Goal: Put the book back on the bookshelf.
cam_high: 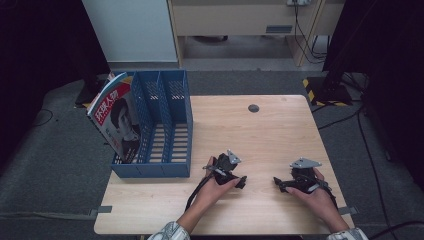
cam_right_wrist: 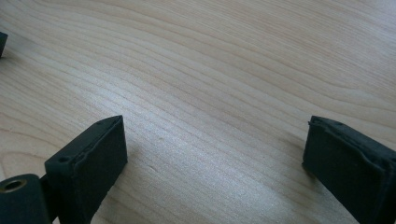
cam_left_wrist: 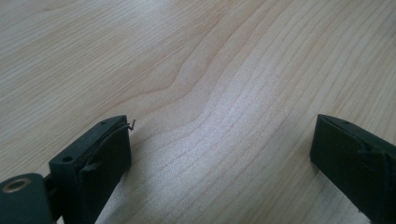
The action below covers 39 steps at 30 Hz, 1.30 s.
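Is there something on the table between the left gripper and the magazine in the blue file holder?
Only the blue file holder itself: its dividers and near wall stand between the left gripper and the magazine. The table between is bare.

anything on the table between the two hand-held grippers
No. In the high view the stretch between the left hand-held gripper and the right hand-held gripper is bare wooden table.

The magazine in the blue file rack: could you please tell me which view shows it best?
The high view: the magazine leans in the blue file rack's leftmost slot, cover visible. Both gripper views look at bare wooden table between open jaws.
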Each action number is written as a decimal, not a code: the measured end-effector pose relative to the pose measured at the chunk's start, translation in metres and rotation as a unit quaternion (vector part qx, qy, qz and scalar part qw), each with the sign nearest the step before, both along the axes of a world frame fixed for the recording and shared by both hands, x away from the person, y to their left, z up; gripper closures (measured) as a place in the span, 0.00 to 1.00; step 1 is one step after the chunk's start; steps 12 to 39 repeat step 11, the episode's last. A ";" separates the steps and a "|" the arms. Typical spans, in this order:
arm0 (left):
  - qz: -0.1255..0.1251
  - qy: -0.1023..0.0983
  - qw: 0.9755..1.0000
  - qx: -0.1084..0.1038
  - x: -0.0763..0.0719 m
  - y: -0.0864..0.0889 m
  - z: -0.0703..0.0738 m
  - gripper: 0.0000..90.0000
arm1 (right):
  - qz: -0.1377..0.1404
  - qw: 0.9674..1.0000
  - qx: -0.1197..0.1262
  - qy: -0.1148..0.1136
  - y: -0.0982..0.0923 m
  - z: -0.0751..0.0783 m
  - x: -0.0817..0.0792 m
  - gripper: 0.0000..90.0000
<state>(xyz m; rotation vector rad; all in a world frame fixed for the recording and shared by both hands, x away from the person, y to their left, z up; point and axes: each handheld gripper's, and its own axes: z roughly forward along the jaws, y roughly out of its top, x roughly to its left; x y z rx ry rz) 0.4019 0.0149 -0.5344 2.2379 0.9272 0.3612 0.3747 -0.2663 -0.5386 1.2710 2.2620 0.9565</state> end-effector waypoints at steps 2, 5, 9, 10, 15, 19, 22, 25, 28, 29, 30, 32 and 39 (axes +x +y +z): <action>0.001 -0.011 1.000 -0.010 -0.001 0.001 -0.003 0.03 | 0.000 1.000 0.000 0.000 0.000 0.000 0.000 0.07; 0.001 -0.011 1.000 -0.012 -0.002 0.001 -0.003 0.03 | -0.001 1.000 0.001 -0.001 0.000 0.000 0.000 0.07; 0.002 -0.011 1.000 -0.012 -0.002 0.001 -0.003 0.03 | -0.002 1.000 0.000 -0.002 0.000 0.000 -0.001 0.07; 0.003 -0.011 1.000 -0.012 -0.002 0.001 -0.003 0.03 | -0.002 1.000 0.000 -0.002 0.000 0.000 -0.001 0.07; 0.003 -0.011 1.000 -0.012 -0.002 0.001 -0.003 0.03 | -0.003 1.000 0.001 -0.001 0.000 0.000 -0.001 0.07; 0.003 -0.011 1.000 -0.012 -0.002 0.001 -0.003 0.03 | -0.003 1.000 0.001 -0.001 0.000 0.000 -0.001 0.07; 0.003 -0.011 1.000 -0.012 -0.002 0.001 -0.003 0.03 | -0.003 1.000 0.001 -0.001 0.000 0.000 -0.001 0.07; 0.003 -0.011 1.000 -0.012 -0.002 0.001 -0.003 0.03 | -0.003 1.000 0.001 -0.001 0.000 0.000 -0.001 0.07; 0.003 -0.011 1.000 -0.012 -0.002 0.001 -0.003 0.03 | -0.003 1.000 0.001 -0.001 0.000 0.000 -0.001 0.07; 0.003 -0.011 1.000 -0.012 -0.002 0.001 -0.003 0.03 | -0.003 1.000 0.001 -0.001 0.000 0.000 -0.001 0.07; 0.003 -0.011 1.000 -0.012 -0.002 0.001 -0.003 0.03 | -0.003 1.000 0.001 -0.001 0.000 0.000 -0.001 0.07; 0.003 -0.011 1.000 -0.012 -0.002 0.001 -0.003 0.03 | -0.003 1.000 0.001 -0.001 0.000 0.000 -0.001 0.07; 0.003 -0.011 1.000 -0.012 -0.002 0.001 -0.003 0.03 | -0.003 1.000 0.001 -0.001 0.000 0.000 -0.001 0.07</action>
